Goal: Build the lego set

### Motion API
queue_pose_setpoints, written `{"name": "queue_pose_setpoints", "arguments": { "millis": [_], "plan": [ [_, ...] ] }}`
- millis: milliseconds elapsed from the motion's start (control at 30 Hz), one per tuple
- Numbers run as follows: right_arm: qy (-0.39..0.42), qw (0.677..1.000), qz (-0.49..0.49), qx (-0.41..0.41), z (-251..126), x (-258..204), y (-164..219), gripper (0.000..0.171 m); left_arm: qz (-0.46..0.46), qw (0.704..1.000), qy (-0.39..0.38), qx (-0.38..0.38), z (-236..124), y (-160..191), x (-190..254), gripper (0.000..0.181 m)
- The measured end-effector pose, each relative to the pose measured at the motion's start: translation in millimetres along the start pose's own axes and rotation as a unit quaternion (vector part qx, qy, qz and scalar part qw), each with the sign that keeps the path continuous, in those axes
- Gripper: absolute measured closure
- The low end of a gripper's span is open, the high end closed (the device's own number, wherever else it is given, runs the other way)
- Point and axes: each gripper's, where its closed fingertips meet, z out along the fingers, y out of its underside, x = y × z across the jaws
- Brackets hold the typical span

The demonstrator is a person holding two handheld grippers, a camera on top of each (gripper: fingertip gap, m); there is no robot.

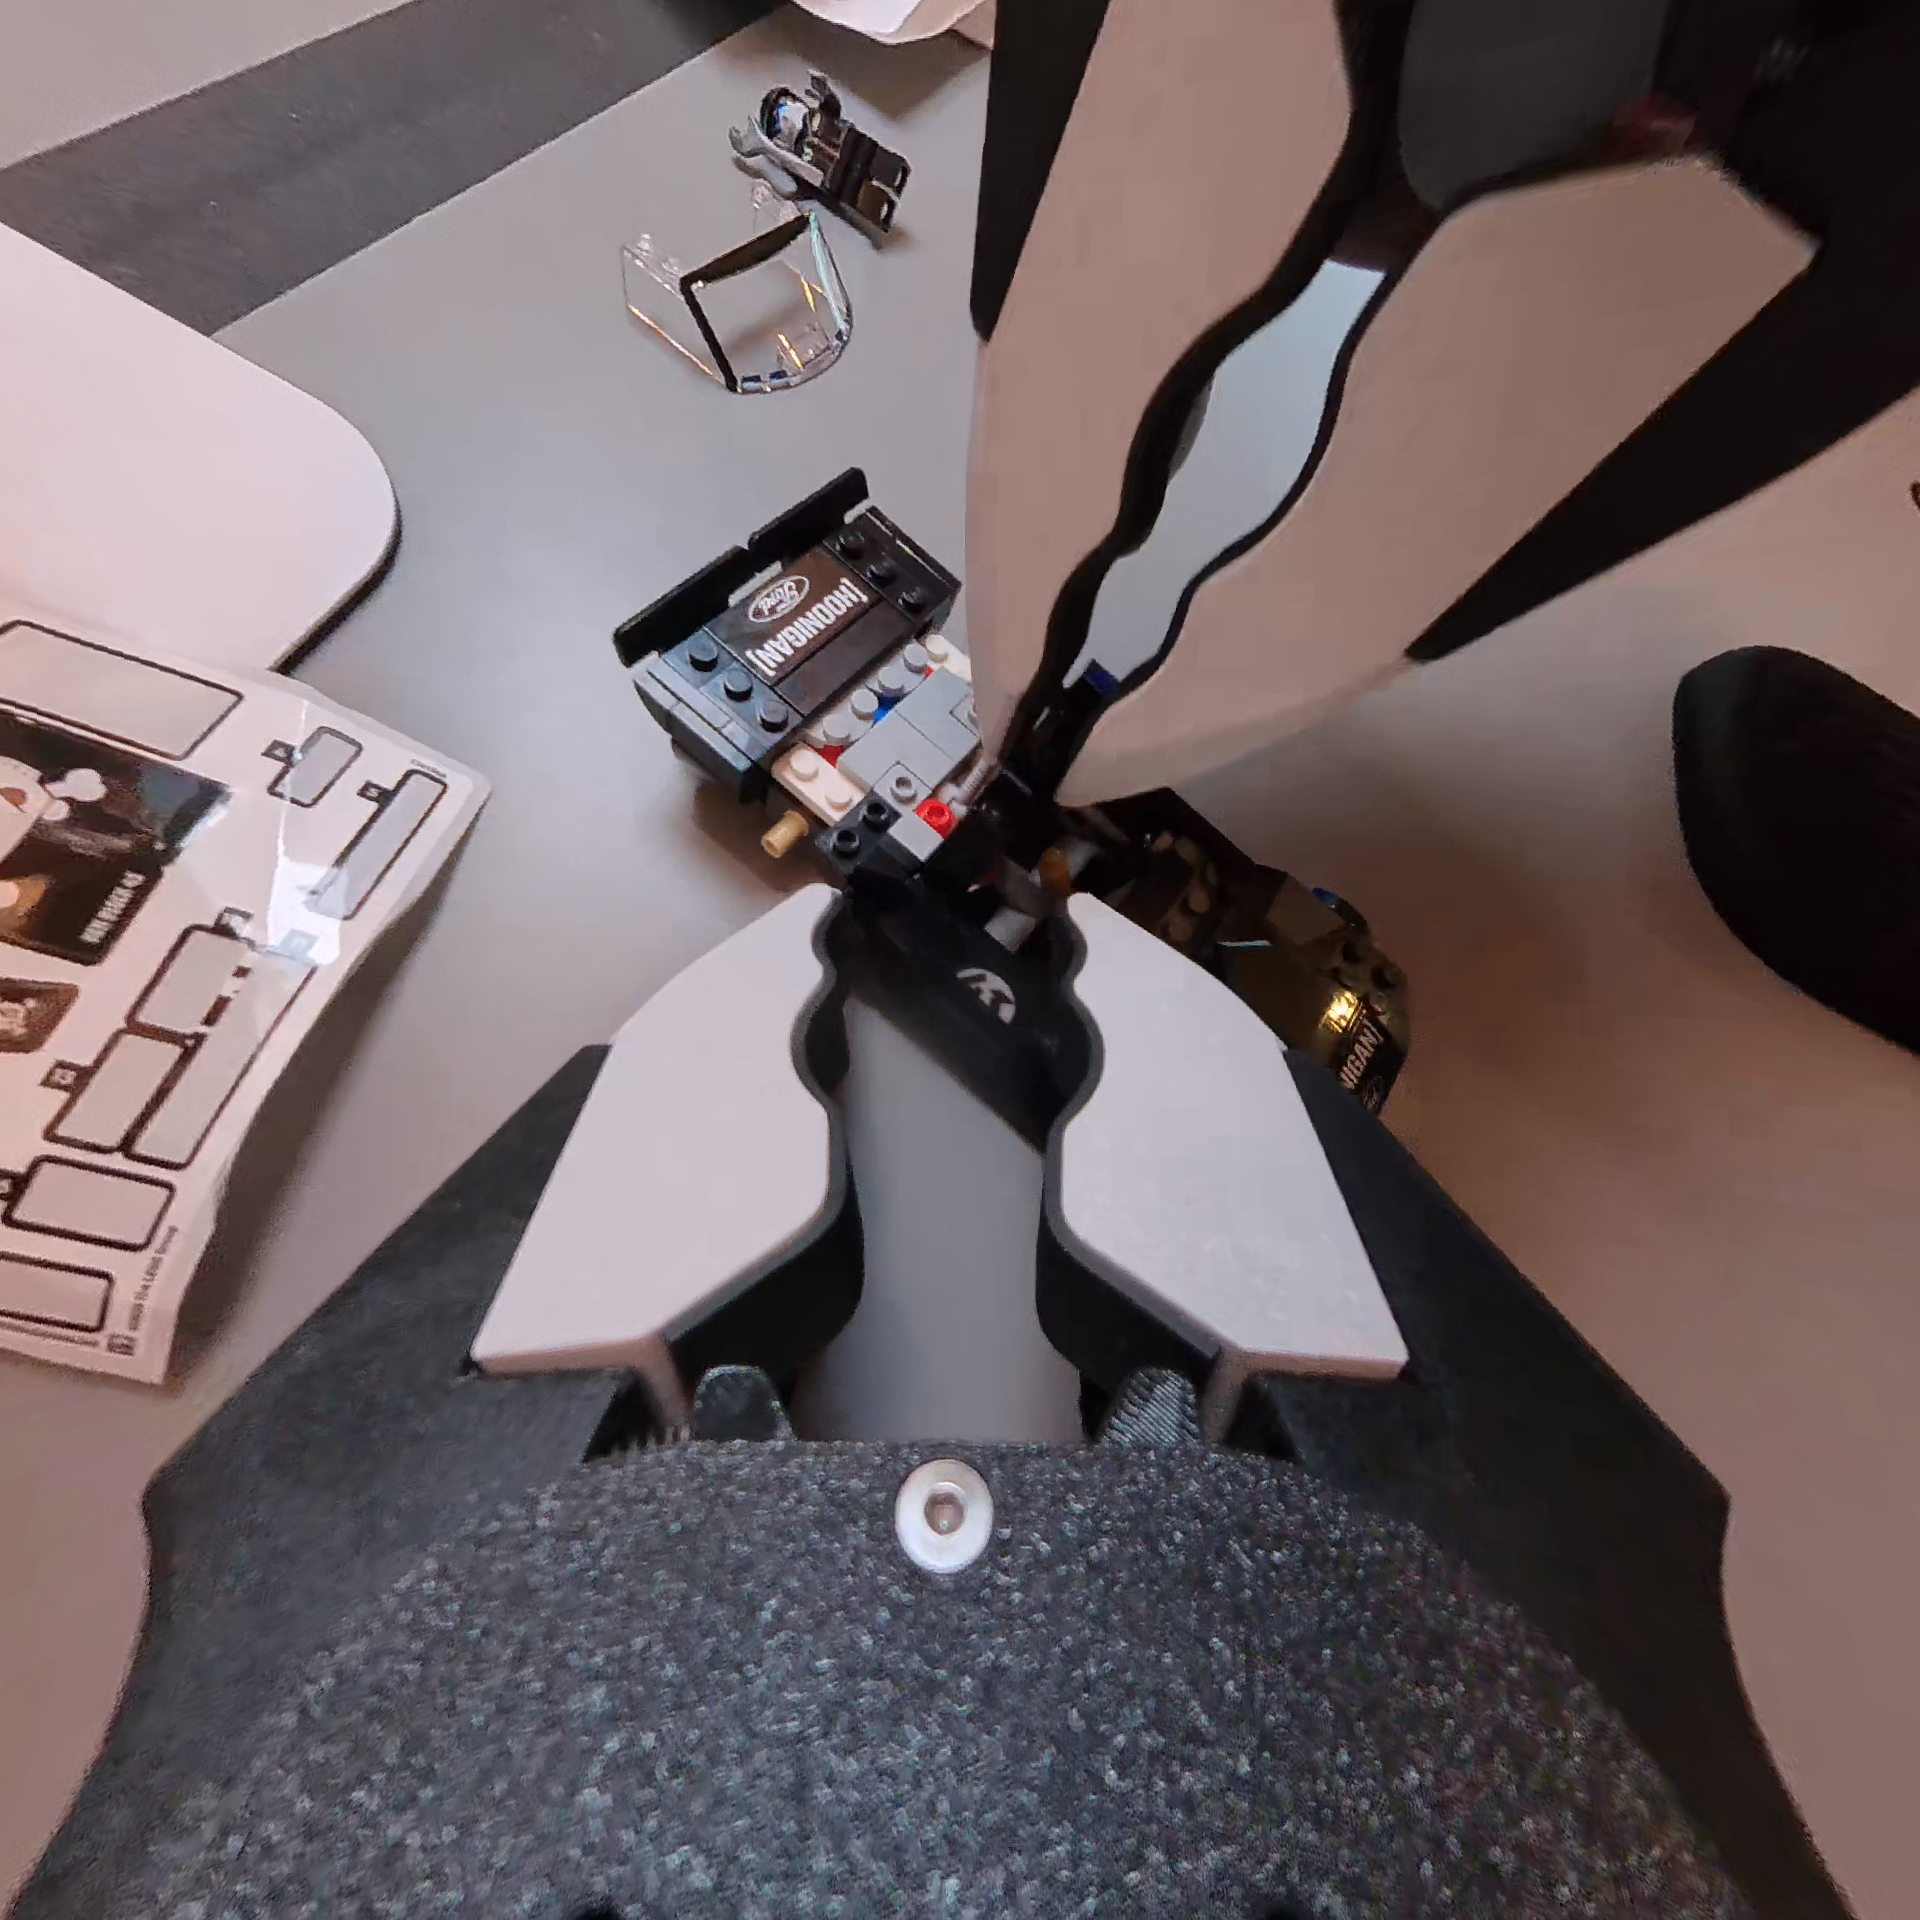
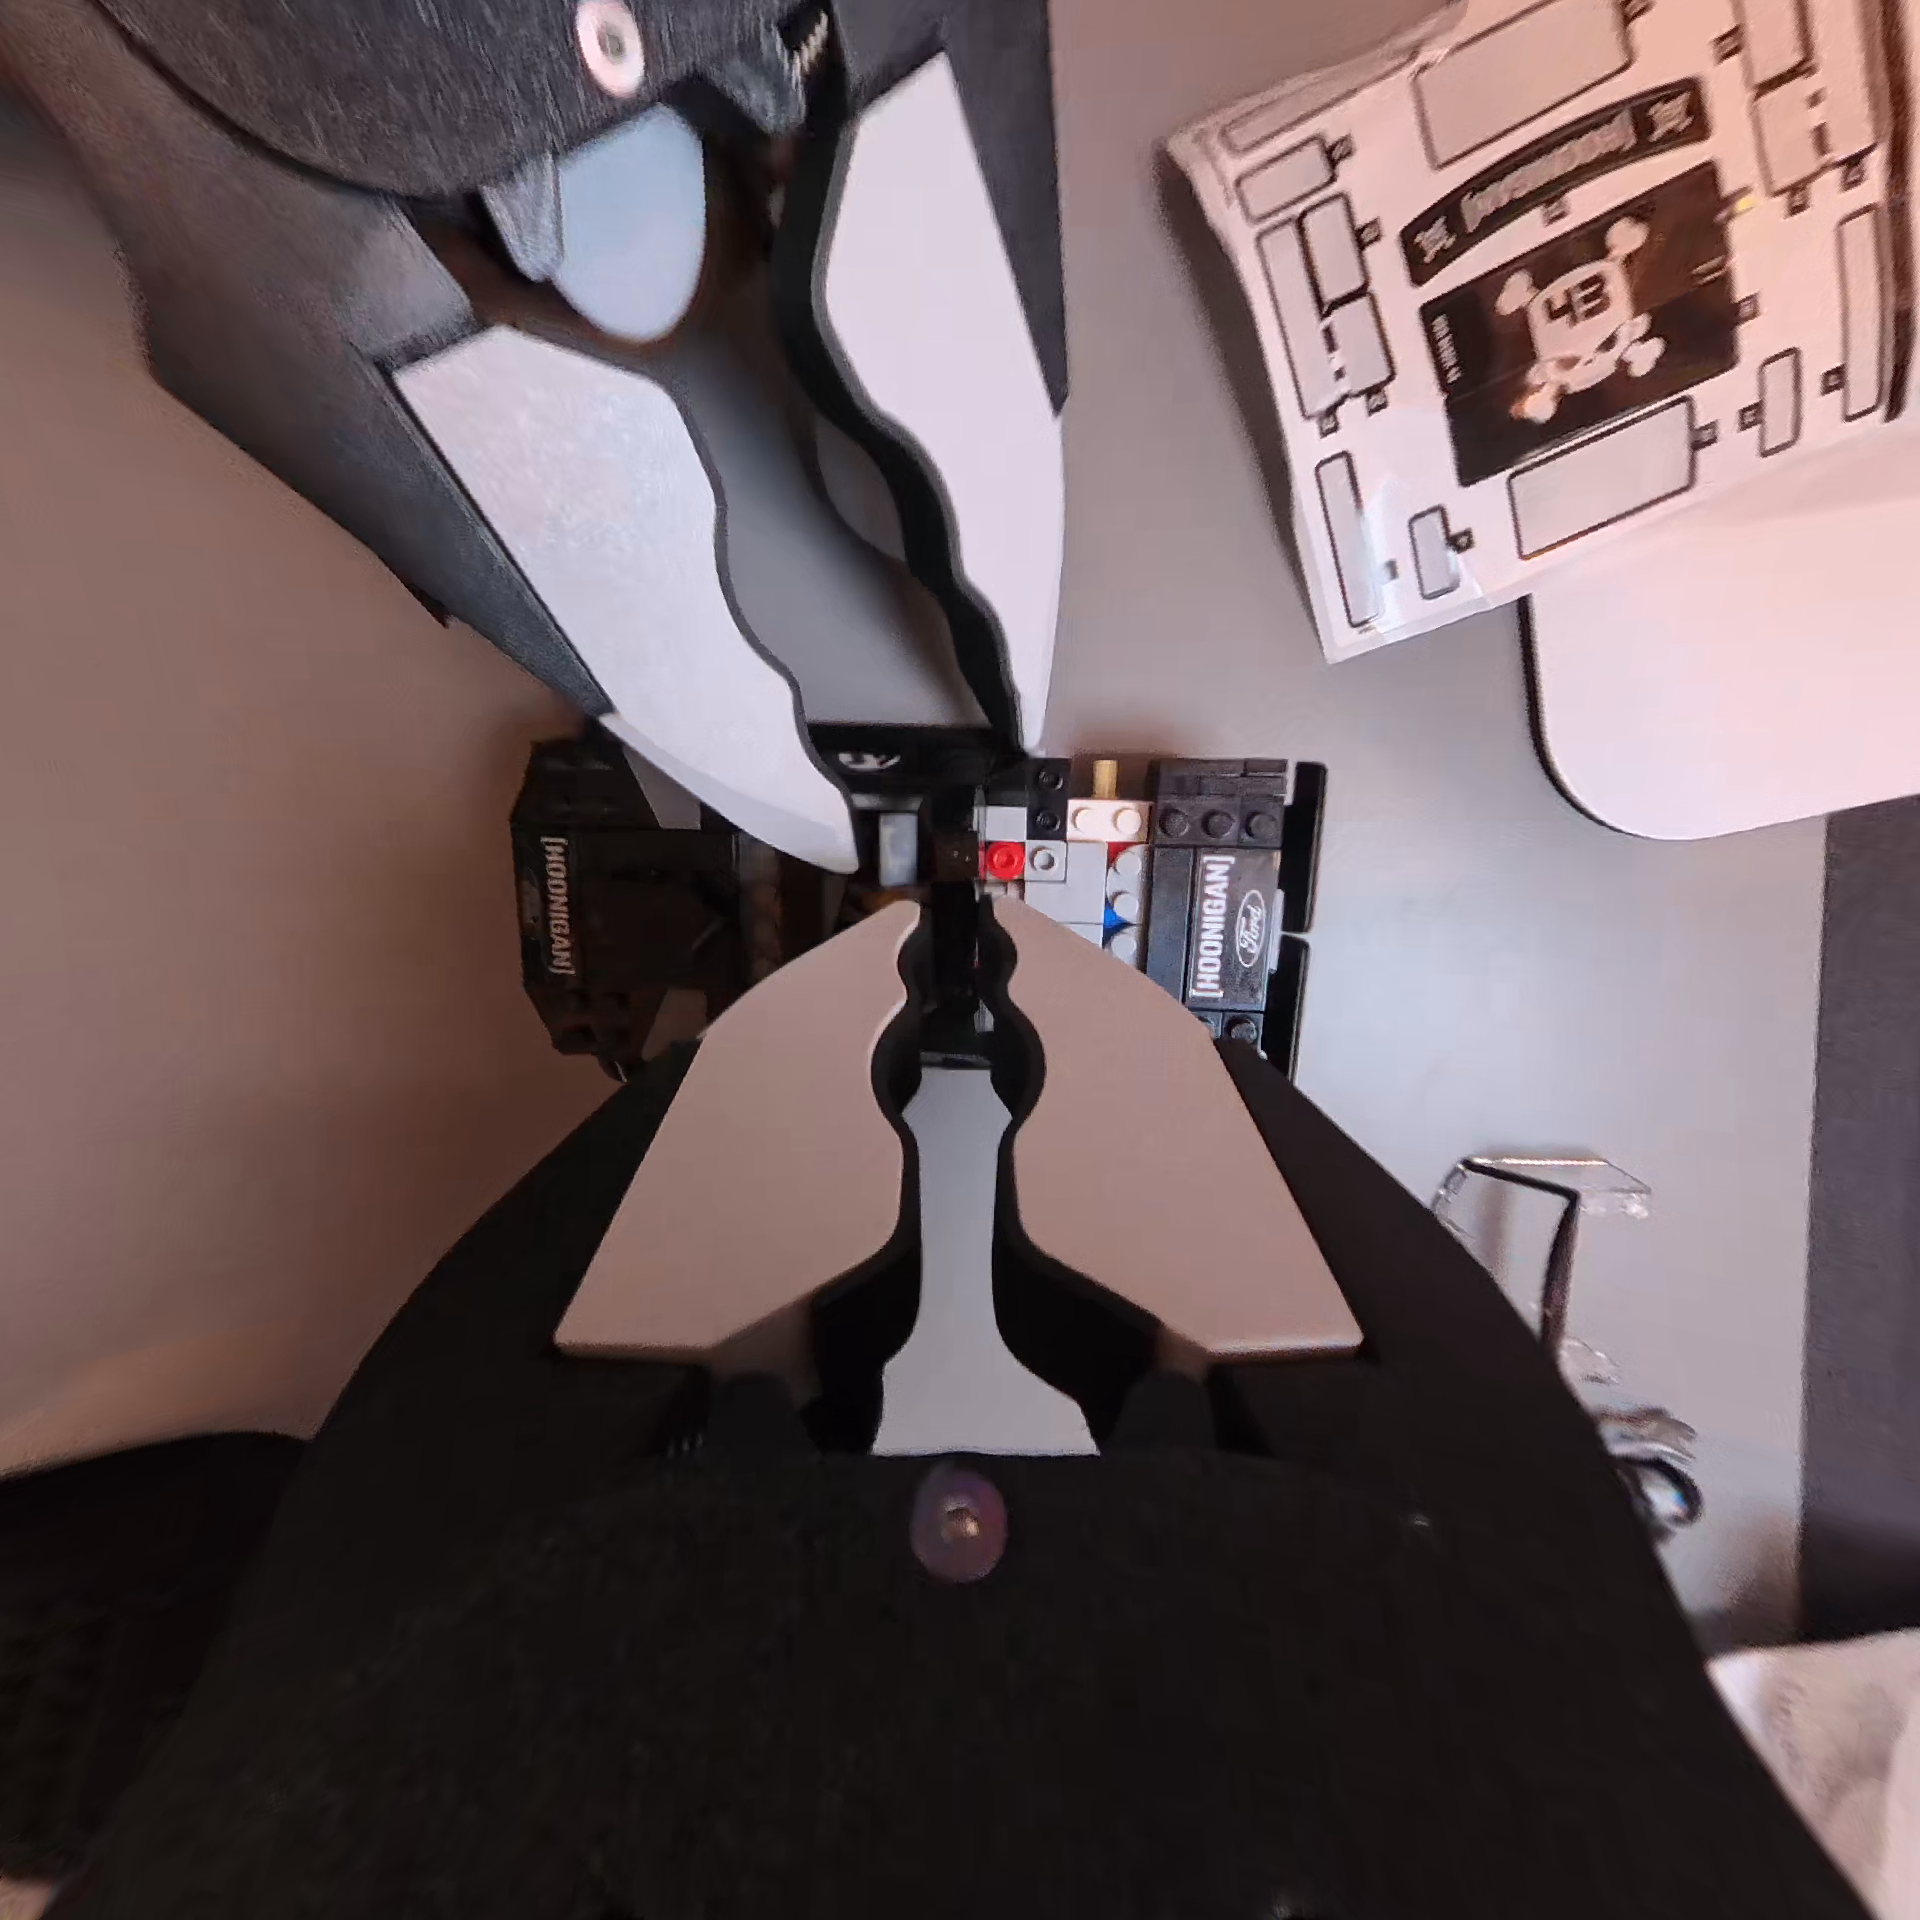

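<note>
The part-built black lego car (image 1: pixel 810 665) lies on the grey table, with grey, white, red and blue bricks showing in its open middle. It also shows in the right wrist view (image 2: pixel 1216 914). My left gripper (image 1: pixel 951 914) is shut on the car's near black side panel (image 1: pixel 977 997). My right gripper (image 2: pixel 956 909) is nearly closed on a thin black lego piece (image 2: pixel 951 987) and holds it down on the car's middle, next to a red stud (image 2: pixel 1004 858). The two grippers' tips almost touch. The right gripper (image 1: pixel 1023 774) reaches in from above in the left wrist view.
A clear windscreen piece (image 1: pixel 748 301) and small chrome and black parts (image 1: pixel 821 145) lie beyond the car. A sticker sheet (image 1: pixel 156 987) and a white board (image 1: pixel 156 468) lie at the left. A dark rounded object (image 1: pixel 1808 852) sits at the right. My left and right fingertips are right by each other.
</note>
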Motion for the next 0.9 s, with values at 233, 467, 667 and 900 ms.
{"name": "queue_pose_setpoints", "arguments": {
  "millis": [233, 467, 667, 900],
  "plan": [
    [-0.019, 0.994, 0.052, 0.097, -19, -6, -1, 0.163, 0.013, 1.0, 0.001, -0.01, 9, 3, 5, 0.15],
    [0.021, 0.976, 0.166, 0.142, -40, -40, 41, 0.163, 0.03, 0.999, 0.029, -0.026, 29, 5, 47, 0.151],
    [0.046, 0.966, 0.211, 0.143, -38, -69, 67, 0.163, 0.051, 0.997, 0.048, -0.028, 41, 6, 82, 0.143],
    [0.032, 0.969, 0.216, 0.114, -34, -64, 68, 0.163, 0.076, 0.992, 0.096, -0.038, 27, 9, 87, 0.141]
  ]
}}
